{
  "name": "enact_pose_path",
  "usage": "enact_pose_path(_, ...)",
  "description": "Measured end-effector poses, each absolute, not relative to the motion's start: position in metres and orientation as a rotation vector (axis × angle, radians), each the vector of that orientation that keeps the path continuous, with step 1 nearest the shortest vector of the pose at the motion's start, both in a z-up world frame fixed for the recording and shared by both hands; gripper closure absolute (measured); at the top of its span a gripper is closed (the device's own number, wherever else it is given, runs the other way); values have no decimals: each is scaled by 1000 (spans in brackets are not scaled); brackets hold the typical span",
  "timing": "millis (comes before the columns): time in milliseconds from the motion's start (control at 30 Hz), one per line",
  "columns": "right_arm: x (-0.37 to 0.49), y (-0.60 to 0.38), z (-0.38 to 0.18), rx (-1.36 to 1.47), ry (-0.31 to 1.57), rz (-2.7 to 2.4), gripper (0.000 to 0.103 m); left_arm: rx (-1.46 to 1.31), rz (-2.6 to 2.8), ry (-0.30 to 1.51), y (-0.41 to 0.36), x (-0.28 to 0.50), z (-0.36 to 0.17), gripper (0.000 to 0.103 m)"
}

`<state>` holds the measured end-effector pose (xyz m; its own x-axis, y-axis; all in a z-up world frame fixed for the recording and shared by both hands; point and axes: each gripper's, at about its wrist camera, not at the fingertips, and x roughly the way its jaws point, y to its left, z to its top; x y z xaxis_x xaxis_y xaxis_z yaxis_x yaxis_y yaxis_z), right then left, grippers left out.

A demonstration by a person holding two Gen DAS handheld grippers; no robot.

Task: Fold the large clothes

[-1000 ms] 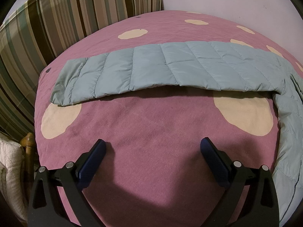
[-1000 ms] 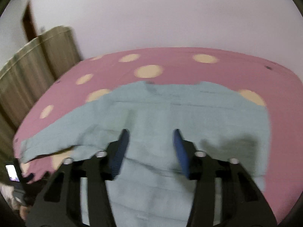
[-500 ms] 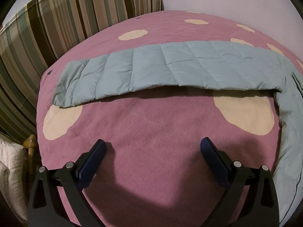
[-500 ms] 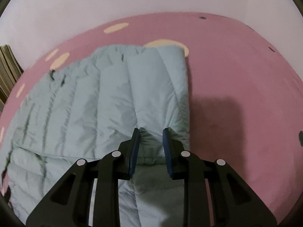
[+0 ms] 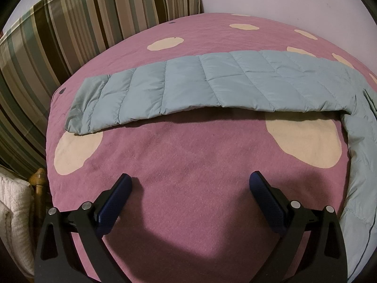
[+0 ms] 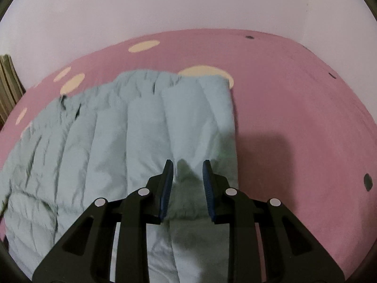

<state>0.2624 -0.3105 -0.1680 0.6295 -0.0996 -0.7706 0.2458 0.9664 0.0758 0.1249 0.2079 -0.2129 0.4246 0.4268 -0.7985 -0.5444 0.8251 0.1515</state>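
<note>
Where the jacket (image 6: 132, 141) meets fingers (image 6: 167, 184), contact unclear, blurred.

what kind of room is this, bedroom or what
Most likely a bedroom: a light blue puffer jacket is spread over a pink bedspread with cream spots, with striped curtains hanging beside it against a plain wall.

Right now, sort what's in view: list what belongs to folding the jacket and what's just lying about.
Part of the job:
- light blue puffer jacket, its sleeve stretched flat
- left gripper, jaws wide, over bare blanket
- right gripper, jaws part open over the folded sleeve
- pink spotted blanket, the work surface

Just lying about:
- striped curtain
- white quilted cloth
</note>
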Motion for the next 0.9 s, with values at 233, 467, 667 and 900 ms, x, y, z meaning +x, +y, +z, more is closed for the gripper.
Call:
enact_pose_path(233,299,-312,-188,161,946,-190,77,-137,610,956,208,125,-213,4)
enact_pose_path(467,303,-306,-201,119,952,-202,76,-121,617,957,207,125,-213,4)
enact_pose_path(667,277,-314,-184,170,908,-172,67,-119,618,957,207,125,-213,4)
enact_pose_path(900,230,-329,-173,194,878,-183,66,-118,618,956,207,125,-212,4)
